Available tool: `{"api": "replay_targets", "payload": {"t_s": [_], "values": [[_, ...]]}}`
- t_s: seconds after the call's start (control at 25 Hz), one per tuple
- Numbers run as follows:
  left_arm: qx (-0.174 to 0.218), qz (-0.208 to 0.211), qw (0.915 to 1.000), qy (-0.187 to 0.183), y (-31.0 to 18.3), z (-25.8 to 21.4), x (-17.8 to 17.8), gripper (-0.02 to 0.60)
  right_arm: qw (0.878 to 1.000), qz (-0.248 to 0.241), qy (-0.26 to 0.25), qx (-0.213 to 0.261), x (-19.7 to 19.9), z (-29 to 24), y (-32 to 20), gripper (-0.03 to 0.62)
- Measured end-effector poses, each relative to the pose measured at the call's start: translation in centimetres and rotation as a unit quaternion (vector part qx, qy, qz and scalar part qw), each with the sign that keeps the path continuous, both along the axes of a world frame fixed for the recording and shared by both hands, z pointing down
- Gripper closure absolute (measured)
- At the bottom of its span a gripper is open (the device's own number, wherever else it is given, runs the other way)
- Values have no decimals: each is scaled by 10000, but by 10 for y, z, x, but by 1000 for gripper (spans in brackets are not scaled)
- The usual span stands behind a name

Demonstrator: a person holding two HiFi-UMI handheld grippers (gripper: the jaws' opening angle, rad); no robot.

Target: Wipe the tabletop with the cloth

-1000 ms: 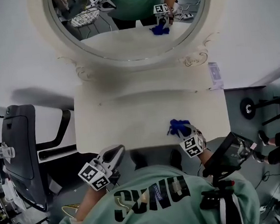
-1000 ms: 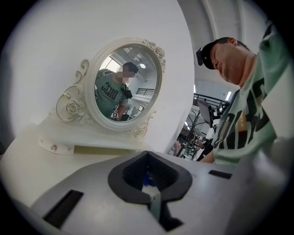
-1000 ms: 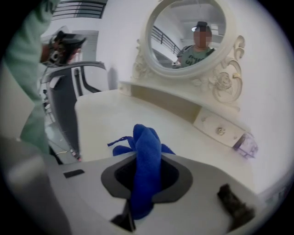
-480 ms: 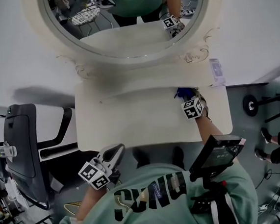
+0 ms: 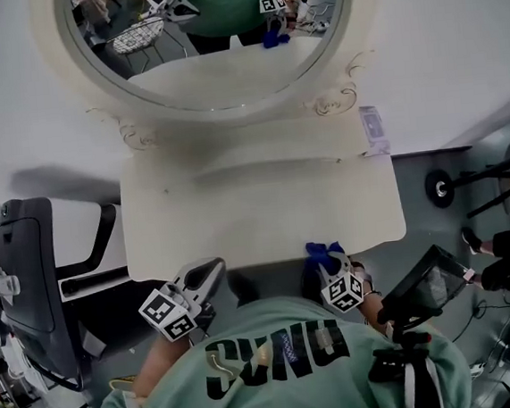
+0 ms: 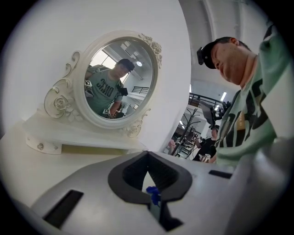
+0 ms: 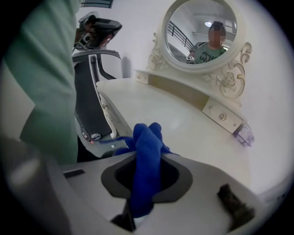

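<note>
My right tool [image 5: 329, 263] is clamped on the cloth [image 5: 320, 253]. In the right gripper view the jaws are closed on a thick fold of the blue cloth [image 7: 146, 158], and a wad stands proud of the tips. I judge the grip is made that way so fabric, not the jaws, meets the surface.

The cloth sits at the near edge of the bench [image 5: 256, 216], right of centre and close to my body. From above I can't tell whether it is pressed on the top or just over the lip.

The left tool [image 5: 210, 276] hangs off the front edge, left of centre and well apart from the cloth. Its own view shows the tips meeting with nothing gripped. A small blue fleck [image 6: 153, 194] shows low in the gap, too small for me to identify. I take it the tool is parked there to stay out of the wiping path, since the job needs one tool only.

The top looks bare apart from a small packet [image 5: 372, 129] at the far right corner, beside the mirror [image 5: 212, 41] base. My guess is the next stroke runs away from me toward the mirror. Pushing the wad into the raised back ledge risks snagging it or nudging the packet.
</note>
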State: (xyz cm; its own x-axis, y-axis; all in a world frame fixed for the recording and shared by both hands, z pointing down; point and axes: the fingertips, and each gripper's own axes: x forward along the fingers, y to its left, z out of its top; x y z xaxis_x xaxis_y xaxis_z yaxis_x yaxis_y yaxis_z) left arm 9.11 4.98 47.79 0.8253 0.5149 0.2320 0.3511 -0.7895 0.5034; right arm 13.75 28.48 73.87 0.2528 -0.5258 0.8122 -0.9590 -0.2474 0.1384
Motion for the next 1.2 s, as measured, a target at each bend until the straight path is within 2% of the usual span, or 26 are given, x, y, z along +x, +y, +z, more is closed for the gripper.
{"api": "replay_targets", "payload": {"t_s": [0.12,0.2,0.28,0.4,0.48,0.56,0.68,0.76,0.84,0.92,1.08,1.2], "values": [[1,155,9999,0,15,-1,4,575,9998,-78,-186,-20,-16,9,10,533],[2,235,9997,25,26,-1,6,575,9993,22,-179,329,-4,-3,9,532],[-4,252,9997,44,35,-1,7,575,9966,342,49,746,38,-21,5,532],[-13,235,9997,-14,47,3,5,575,9862,1204,504,1020,140,-37,7,531],[-33,230,9997,-70,58,5,0,575,9814,1522,804,855,200,-36,9,532],[-20,204,9997,-121,65,5,-6,574,9799,1632,960,623,242,-25,5,531],[86,102,9997,-199,61,4,-16,575,9775,1782,1052,409,282,-15,-8,532],[169,11,9996,-240,51,4,-22,575,9765,1895,995,261,295,-3,-10,532],[210,-76,9994,-266,40,4,-27,575,9768,1860,1048,138,294,-1,-10,532],[211,-100,9994,-240,32,3,-27,575,9808,1588,1134,9,271,-1,-9,533],[117,96,9999,-67,35,-2,-13,575,9915,901,941,-30,166,-1,18,533],[67,288,9996,-23,45,-2,-2,575,9952,796,573,65,80,-3,48,533]]}}
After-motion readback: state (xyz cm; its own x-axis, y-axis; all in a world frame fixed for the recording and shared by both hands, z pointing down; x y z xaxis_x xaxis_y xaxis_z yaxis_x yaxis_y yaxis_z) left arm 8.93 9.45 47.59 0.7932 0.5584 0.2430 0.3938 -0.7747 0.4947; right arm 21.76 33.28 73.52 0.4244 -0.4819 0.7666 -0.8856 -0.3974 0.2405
